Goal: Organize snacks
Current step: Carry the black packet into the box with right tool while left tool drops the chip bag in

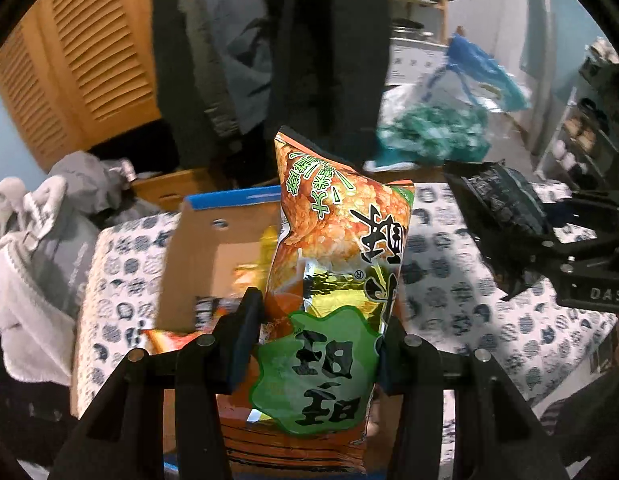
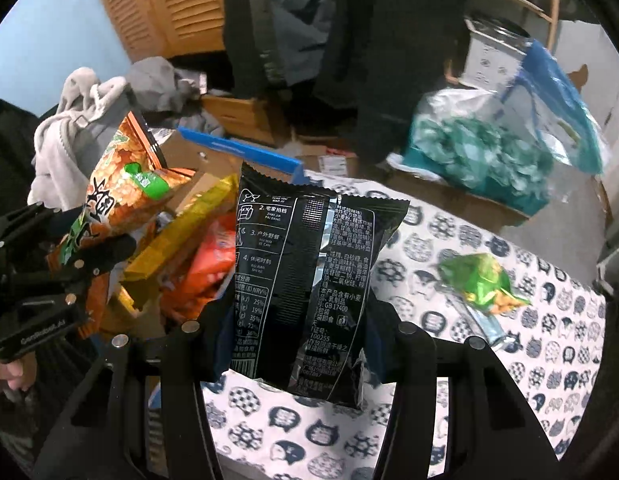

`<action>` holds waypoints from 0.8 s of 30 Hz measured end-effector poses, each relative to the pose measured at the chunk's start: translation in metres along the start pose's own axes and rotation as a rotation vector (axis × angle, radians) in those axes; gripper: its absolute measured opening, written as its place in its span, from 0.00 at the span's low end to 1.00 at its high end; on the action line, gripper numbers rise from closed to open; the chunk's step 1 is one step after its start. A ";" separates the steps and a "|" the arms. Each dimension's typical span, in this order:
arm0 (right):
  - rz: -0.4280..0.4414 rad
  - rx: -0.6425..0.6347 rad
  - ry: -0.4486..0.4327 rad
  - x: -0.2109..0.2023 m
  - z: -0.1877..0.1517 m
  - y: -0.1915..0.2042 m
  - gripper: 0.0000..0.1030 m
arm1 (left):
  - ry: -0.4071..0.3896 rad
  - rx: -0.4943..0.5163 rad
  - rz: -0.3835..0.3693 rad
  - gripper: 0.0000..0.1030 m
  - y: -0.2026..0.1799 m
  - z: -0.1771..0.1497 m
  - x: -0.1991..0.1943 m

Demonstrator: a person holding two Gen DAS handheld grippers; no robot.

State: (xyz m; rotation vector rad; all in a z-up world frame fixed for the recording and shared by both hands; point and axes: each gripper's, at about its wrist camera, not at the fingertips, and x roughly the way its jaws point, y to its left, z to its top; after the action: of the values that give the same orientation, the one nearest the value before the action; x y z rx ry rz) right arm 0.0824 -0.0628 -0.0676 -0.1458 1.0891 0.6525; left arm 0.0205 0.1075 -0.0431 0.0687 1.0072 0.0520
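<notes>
My left gripper is shut on an orange snack bag with a green label, held upright above a cardboard box with a blue rim. My right gripper is shut on a black snack bag, held upright over the patterned tablecloth, right of the box. The right wrist view shows the box holding yellow and red-orange snack packs, with the orange bag in the left gripper above it. The black bag also shows at the right of the left wrist view.
A small green snack pack lies on the cat-patterned tablecloth to the right. Grey clothes are piled left of the box. Plastic bags and dark hanging coats stand behind the table.
</notes>
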 end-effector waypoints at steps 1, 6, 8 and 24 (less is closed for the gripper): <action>0.005 -0.004 0.004 0.003 0.003 0.003 0.50 | 0.002 -0.007 0.007 0.48 0.005 0.000 0.001; 0.015 -0.058 0.031 0.022 0.020 0.028 0.50 | 0.005 -0.042 0.020 0.48 0.029 0.001 0.003; 0.022 -0.084 0.047 0.028 0.025 0.037 0.50 | 0.011 -0.043 0.042 0.48 0.037 0.001 0.006; 0.069 -0.217 0.176 0.089 0.073 0.086 0.50 | 0.130 -0.074 0.113 0.48 0.081 0.011 0.058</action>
State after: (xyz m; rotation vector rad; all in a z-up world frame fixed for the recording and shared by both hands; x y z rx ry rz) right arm 0.1172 0.0739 -0.0921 -0.3595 1.1948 0.8314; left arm 0.0599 0.1922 -0.0800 0.0547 1.1297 0.1992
